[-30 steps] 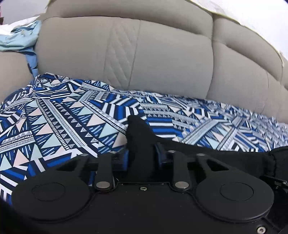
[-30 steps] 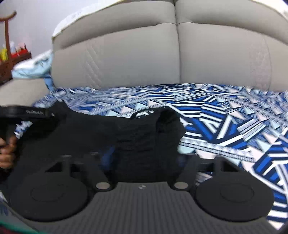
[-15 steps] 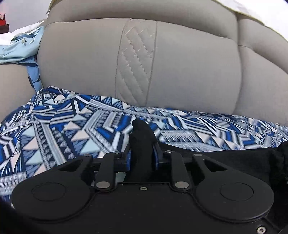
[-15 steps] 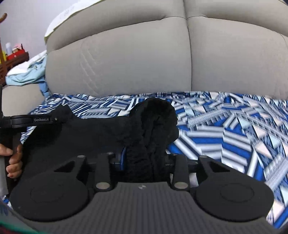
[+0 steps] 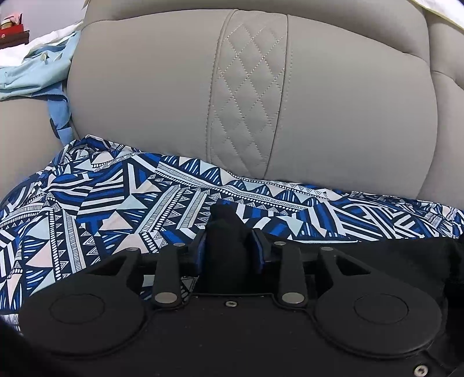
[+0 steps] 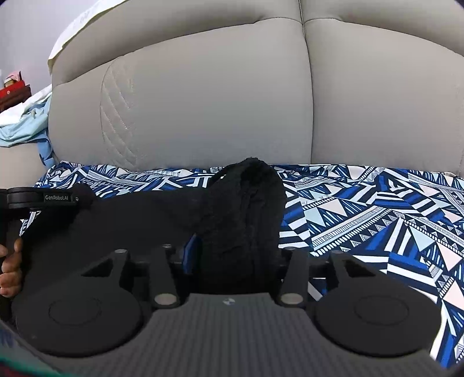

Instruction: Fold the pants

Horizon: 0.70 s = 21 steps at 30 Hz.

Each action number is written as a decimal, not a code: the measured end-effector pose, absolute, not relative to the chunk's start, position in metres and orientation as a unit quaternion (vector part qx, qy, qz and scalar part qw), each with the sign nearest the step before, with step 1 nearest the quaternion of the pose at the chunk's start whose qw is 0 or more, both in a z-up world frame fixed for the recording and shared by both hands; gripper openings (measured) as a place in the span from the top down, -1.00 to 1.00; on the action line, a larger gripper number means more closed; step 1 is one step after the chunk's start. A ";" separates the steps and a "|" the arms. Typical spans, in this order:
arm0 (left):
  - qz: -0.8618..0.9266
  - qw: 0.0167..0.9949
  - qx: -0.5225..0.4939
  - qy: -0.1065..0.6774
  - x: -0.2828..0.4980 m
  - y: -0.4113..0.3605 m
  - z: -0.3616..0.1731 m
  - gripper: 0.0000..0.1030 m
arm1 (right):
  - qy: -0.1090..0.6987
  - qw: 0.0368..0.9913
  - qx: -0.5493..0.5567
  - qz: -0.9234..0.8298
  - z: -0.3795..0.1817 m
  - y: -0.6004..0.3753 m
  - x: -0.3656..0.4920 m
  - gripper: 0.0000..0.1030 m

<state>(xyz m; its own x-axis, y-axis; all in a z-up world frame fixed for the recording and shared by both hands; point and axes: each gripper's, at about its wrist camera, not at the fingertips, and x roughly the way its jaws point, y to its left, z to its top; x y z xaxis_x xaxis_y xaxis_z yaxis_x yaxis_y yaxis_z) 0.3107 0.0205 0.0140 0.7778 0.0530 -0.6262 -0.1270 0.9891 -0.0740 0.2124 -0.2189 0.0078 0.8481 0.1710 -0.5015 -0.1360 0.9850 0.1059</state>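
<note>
Showing black pants [image 6: 139, 223] held low over a blue-and-white patterned cover [image 6: 377, 214] spread on the seat of a grey sofa [image 6: 203, 101], close to the backrest. Stretched sideways between two hand-held tools, with one bunched edge in each. Left gripper [image 5: 229, 246] pressed together on a narrow tuck of the black cloth, blue pads [image 5: 259, 249] tight against both sides, a small tip of fabric poking out beyond them. Right gripper [image 6: 235, 255] likewise pinching a thicker, crumpled wad that rises above the fingers; only one blue pad visible there, the other hidden by cloth. Seen from the right wrist view, a broad flat span of fabric running leftward to the other tool's body [image 6: 43, 198], gripped by a bare hand [image 6: 10, 269] at the frame edge.

Judged as mid-fold: edge lifted and carried toward the backrest, not yet laid down. Number of layers below the tools not visible, so count of folds already made cannot be told. Remaining, by appearance: lowering the held edge onto the cover, releasing both pinches, smoothing, and probably a further fold to reach a compact bundle.

Beyond the working area, pale blue clothing [image 5: 32, 69] heaped over the sofa arm at the left, and a red box [image 5: 11, 27] on dark furniture behind it.
</note>
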 end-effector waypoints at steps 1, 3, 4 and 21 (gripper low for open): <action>0.048 0.941 -0.057 0.330 0.310 0.021 0.014 0.39 | 0.264 0.961 0.034 0.080 0.008 -0.219 0.213 0.01; 0.049 0.941 -0.058 0.330 0.309 0.020 0.015 0.38 | 0.263 0.961 0.035 0.079 0.008 -0.220 0.212 -0.03; 0.051 0.941 -0.057 0.331 0.309 0.020 0.015 0.33 | 0.264 0.961 0.035 0.078 0.008 -0.220 0.212 -0.07; -0.001 0.951 0.054 0.304 0.218 -0.017 0.042 -0.60 | 0.273 0.958 0.079 0.047 0.030 -0.240 0.160 -0.68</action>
<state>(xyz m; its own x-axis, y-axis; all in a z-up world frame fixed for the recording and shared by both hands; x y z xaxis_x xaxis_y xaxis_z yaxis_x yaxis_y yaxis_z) 0.2177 -0.0174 0.0424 0.8146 0.0305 -0.5793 0.0347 0.9943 0.1013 0.1600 -0.2400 0.0296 0.8461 0.1333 -0.5161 -0.0471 0.9831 0.1767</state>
